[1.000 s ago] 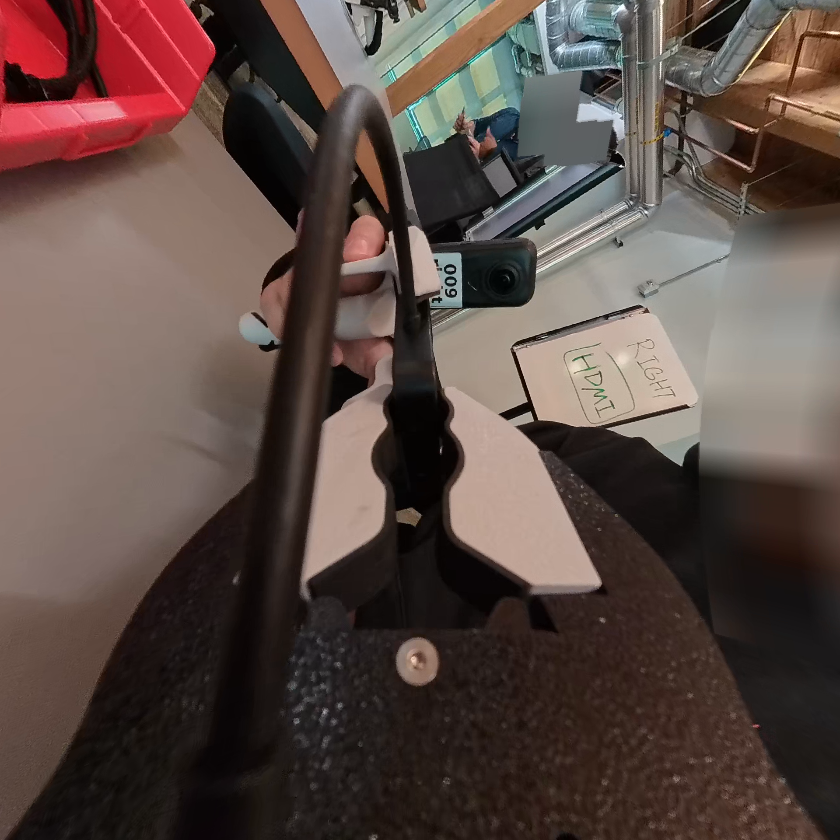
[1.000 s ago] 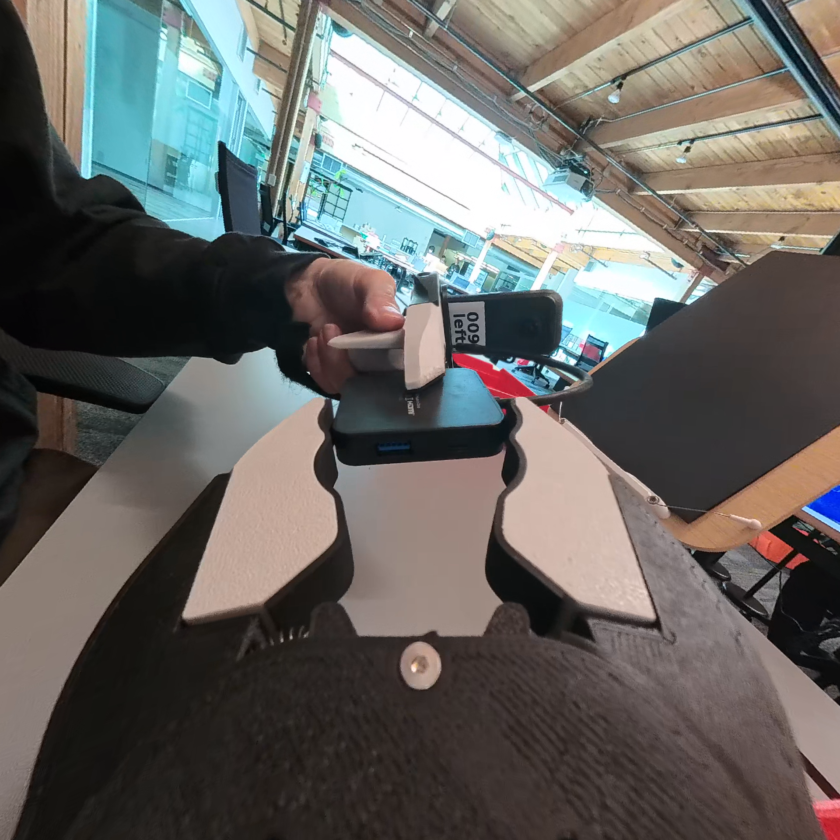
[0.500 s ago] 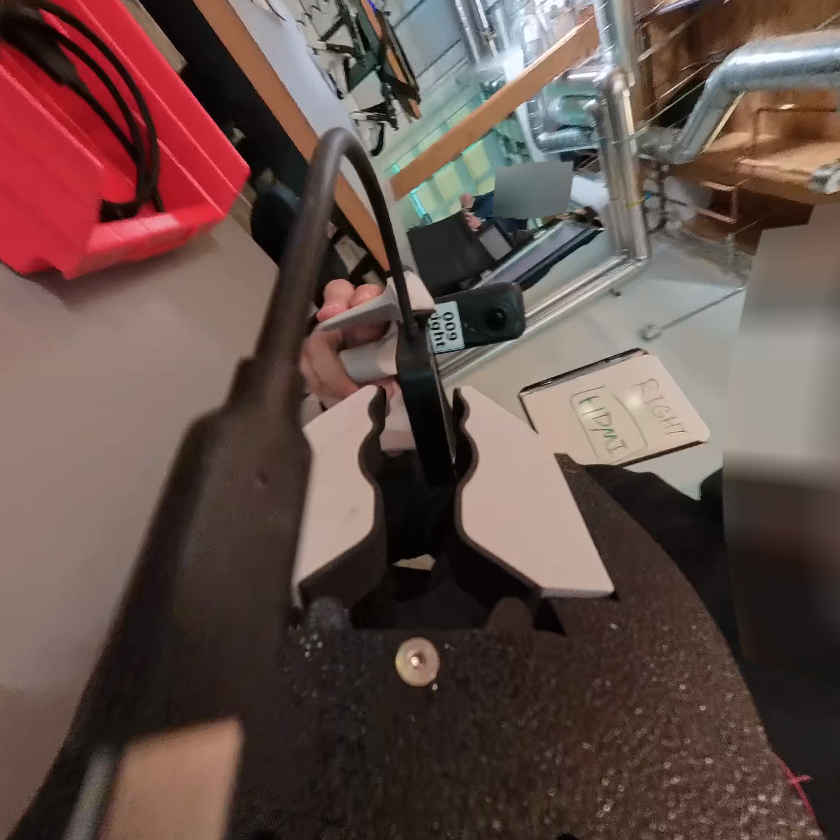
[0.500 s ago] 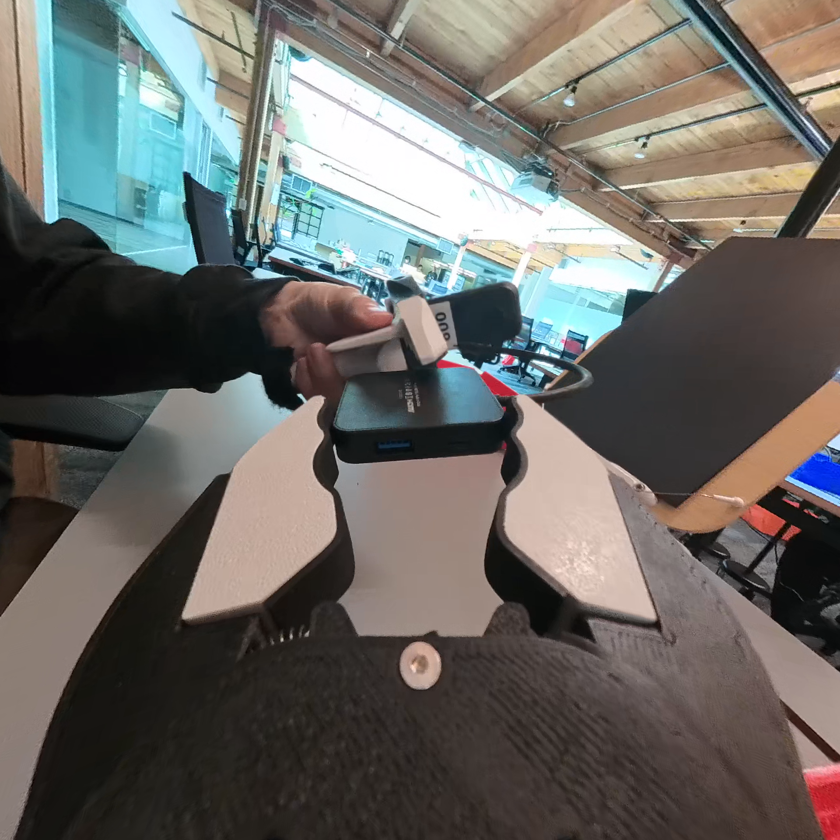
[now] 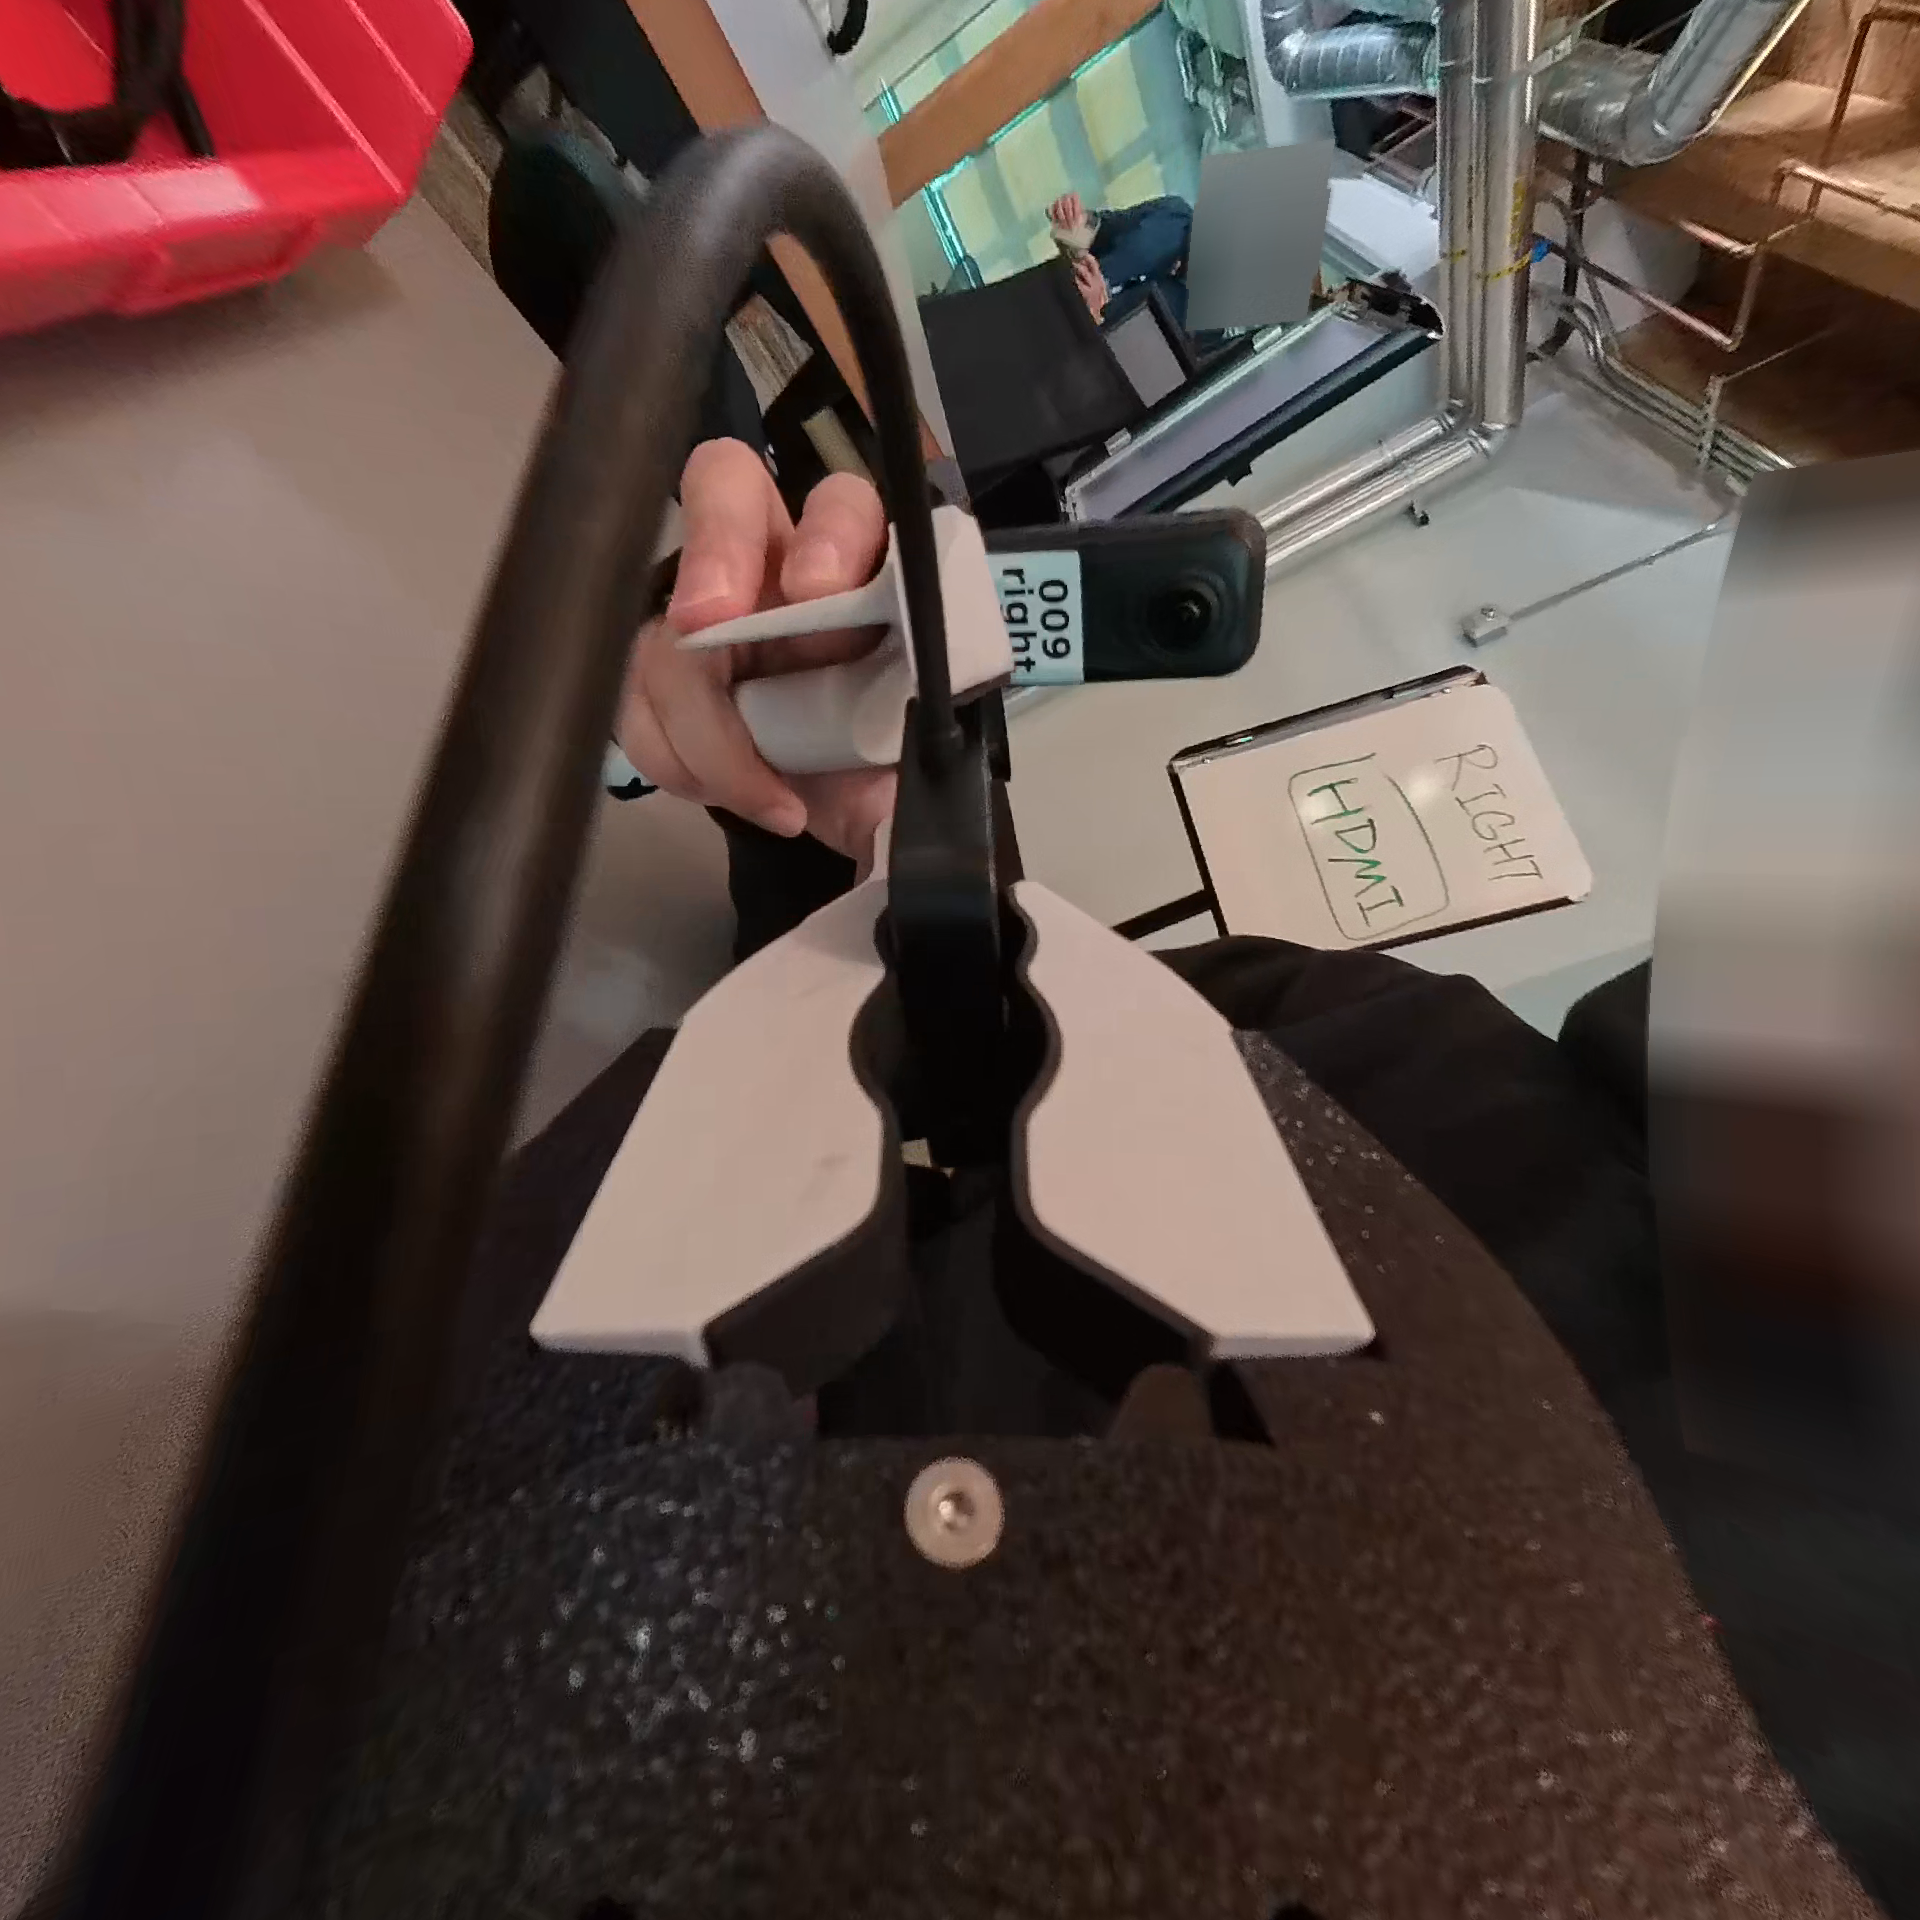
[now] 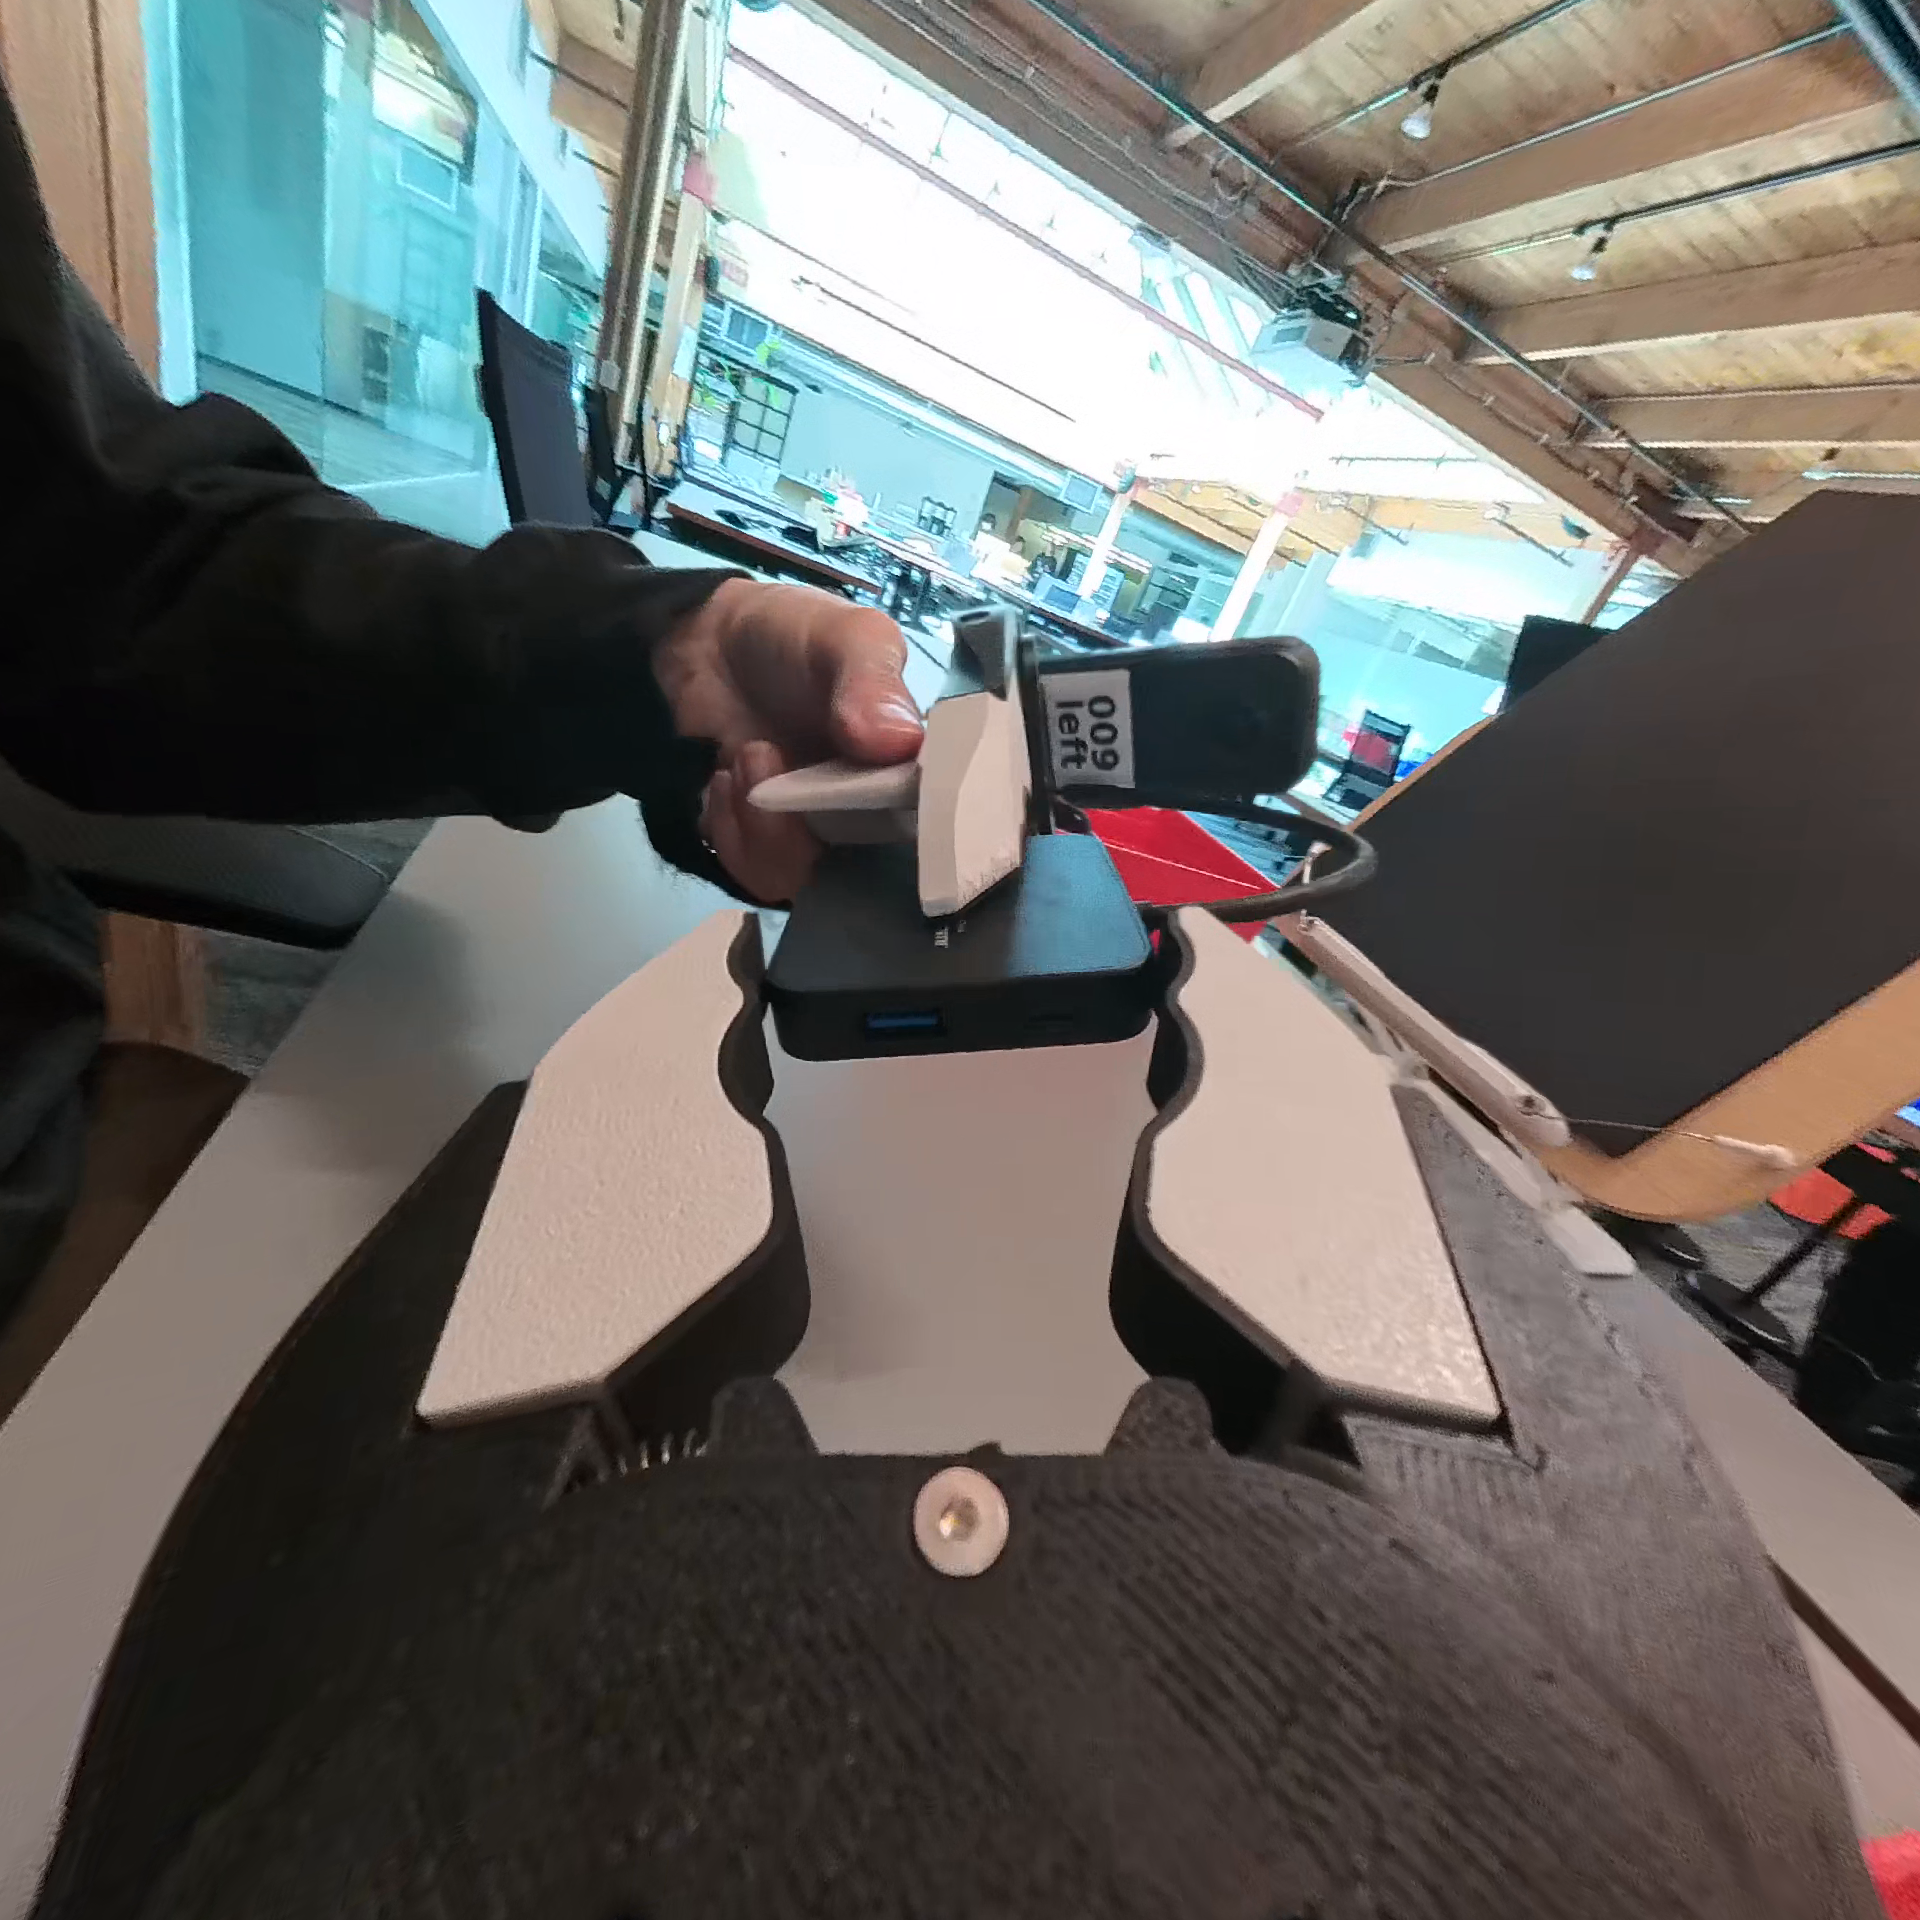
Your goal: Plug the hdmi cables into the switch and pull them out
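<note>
My left gripper [image 5: 951, 920] is shut on a black HDMI plug [image 5: 940, 831], held edge-on between the fingers. Its thick black cable [image 5: 623, 436] arches up and back past the left side of the view. My right gripper [image 6: 961, 971] is shut on the flat black switch [image 6: 1070, 914], holding it by its sides just above the white table [image 6: 312, 1091]. In the right wrist view the left gripper [image 6: 966, 883] sits over the switch's far top edge and hides the plug. I cannot tell whether the plug is seated.
A red bin [image 5: 208, 156] holding dark cables sits at the table's far corner. A small whiteboard [image 5: 1371, 810] lies on the floor below. A tilted dark board [image 6: 1610, 831] on a stand rises right of the switch. A hand and black sleeve [image 6: 364, 644] reach in from the left.
Half a second ago the left gripper swung and lifted off the switch's top; now it is back down over the far edge. The right gripper has kept hold of the switch.
</note>
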Demonstrator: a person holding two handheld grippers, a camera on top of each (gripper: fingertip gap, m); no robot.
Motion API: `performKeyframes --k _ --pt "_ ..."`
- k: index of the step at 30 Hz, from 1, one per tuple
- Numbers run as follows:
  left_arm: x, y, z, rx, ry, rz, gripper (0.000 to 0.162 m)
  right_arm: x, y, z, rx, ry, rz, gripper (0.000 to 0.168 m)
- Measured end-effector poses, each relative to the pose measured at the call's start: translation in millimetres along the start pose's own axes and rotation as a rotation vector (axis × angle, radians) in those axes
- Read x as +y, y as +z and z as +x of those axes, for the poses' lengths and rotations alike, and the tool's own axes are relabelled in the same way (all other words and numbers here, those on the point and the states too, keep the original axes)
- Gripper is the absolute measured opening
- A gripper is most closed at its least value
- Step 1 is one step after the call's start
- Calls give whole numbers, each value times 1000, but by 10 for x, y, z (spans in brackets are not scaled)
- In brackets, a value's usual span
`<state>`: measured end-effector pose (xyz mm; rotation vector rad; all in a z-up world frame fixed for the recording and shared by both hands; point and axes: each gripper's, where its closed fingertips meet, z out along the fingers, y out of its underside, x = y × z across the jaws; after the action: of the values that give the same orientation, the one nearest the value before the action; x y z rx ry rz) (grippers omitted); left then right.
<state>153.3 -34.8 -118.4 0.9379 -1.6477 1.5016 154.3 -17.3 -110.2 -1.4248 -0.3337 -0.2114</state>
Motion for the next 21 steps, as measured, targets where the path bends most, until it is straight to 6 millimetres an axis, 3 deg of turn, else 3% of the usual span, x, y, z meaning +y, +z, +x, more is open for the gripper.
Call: performKeyframes --k 10,18,21 --pt "-14 -17 112 40 -50 -12 14 -125 -64 -12 -29 42 80 67" --pt "-24 -49 81 40 -62 10 14 -37 -16 8 7 -28 -21 68" --pt "-85 -95 72 13 -29 46 16 -30 24 56 26 22 -29 68"
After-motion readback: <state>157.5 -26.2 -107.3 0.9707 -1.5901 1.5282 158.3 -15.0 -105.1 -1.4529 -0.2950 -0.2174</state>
